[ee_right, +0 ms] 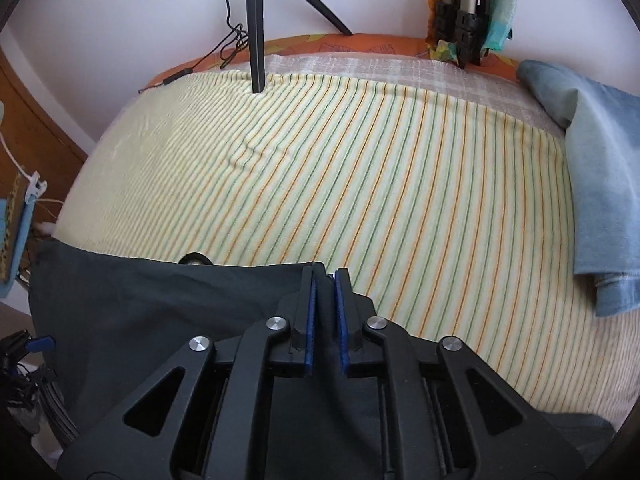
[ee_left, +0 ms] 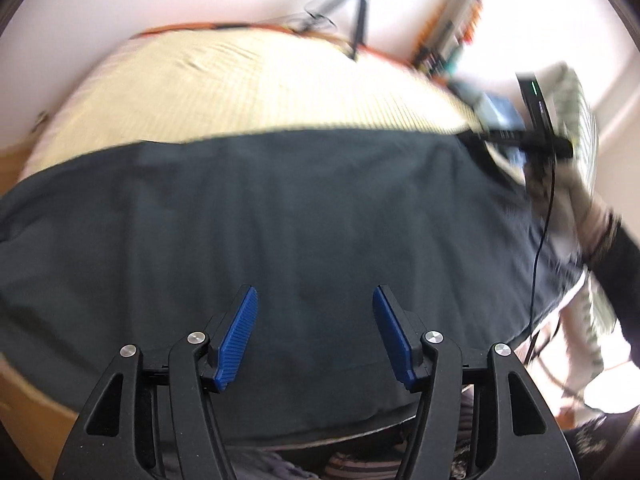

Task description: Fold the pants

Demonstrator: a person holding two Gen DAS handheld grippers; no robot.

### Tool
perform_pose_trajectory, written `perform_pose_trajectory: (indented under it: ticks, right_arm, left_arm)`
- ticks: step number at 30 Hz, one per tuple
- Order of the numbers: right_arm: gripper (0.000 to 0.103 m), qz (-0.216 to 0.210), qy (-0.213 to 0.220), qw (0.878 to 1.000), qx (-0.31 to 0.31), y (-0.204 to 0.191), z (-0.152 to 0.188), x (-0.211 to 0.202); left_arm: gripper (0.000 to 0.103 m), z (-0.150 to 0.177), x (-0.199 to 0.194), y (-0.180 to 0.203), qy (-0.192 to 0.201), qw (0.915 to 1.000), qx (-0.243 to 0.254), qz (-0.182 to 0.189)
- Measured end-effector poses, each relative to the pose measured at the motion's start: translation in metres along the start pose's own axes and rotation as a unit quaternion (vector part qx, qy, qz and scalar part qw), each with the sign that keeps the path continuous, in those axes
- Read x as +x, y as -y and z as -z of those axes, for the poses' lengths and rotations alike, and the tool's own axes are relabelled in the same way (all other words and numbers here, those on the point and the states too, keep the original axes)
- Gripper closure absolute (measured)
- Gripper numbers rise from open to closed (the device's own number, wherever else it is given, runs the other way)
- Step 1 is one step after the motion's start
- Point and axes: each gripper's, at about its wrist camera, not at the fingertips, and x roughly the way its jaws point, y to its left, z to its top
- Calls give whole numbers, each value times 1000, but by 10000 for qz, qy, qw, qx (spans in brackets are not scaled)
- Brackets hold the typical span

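- Lying spread flat across the near part of the yellow bedsheet with thin green and orange stripes (ee_right: 360, 168): the dark grey-green cloth pants (ee_left: 280, 216).
- Hovering above the pants with blue ribbed pads (ee_left: 236, 336) spread apart and nothing between them: the left gripper (ee_left: 314, 336).
- Pinching what looks like the pants' far edge, pads nearly together, though the cloth between them is hard to make out: the right gripper (ee_right: 325, 312).
- Resting on the sheet's right side, well apart from the pants: a folded light blue denim garment (ee_right: 600, 184).
- Standing at the sheet's far edge: a black tripod (ee_right: 256, 40).
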Motion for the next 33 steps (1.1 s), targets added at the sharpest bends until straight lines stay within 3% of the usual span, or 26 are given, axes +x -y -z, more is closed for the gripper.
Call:
perform_pose_trajectory:
  ticks: [1,3,5,8,13,17,23,28,33]
  right_arm:
    - [80,96,135,9999,27,-1,0,-3]
    - [56,69,277,9995,103,-5,2,-15]
    - [52,96,510,9986,68,-13,6,-32]
    - [51,13,728,9973,-6,-29,14,-57]
    - [46,-285,994,9946,-47,-54,30,-86]
    - [46,-476,1116,9926,-90,-73,46,-104]
    - [46,-612,1141,9915,-118,-92,62,-117]
    - [46,-665,1156,9910,-90,-103,70,-124]
    - [46,-671,1161,9910,-56,-109,72,-129]
  left_arm:
    - [44,0,-9,-7,108,9999,-109,-25]
    - [44,1,-30,-26,352,9986,-388,-100]
    - [44,3,-48,-48,560,9958,-705,-152]
    - [44,14,-75,-85,850,9879,-1272,-235]
    - [44,45,-103,-152,1166,9672,-2237,-299]
    - [44,68,-112,-200,1334,9457,-2963,-73]
    - [44,84,-102,-246,1474,9186,-3655,278]
    - [44,87,-89,-271,1519,9044,-3968,393]
    - [44,85,-78,-283,1464,9019,-4041,429]
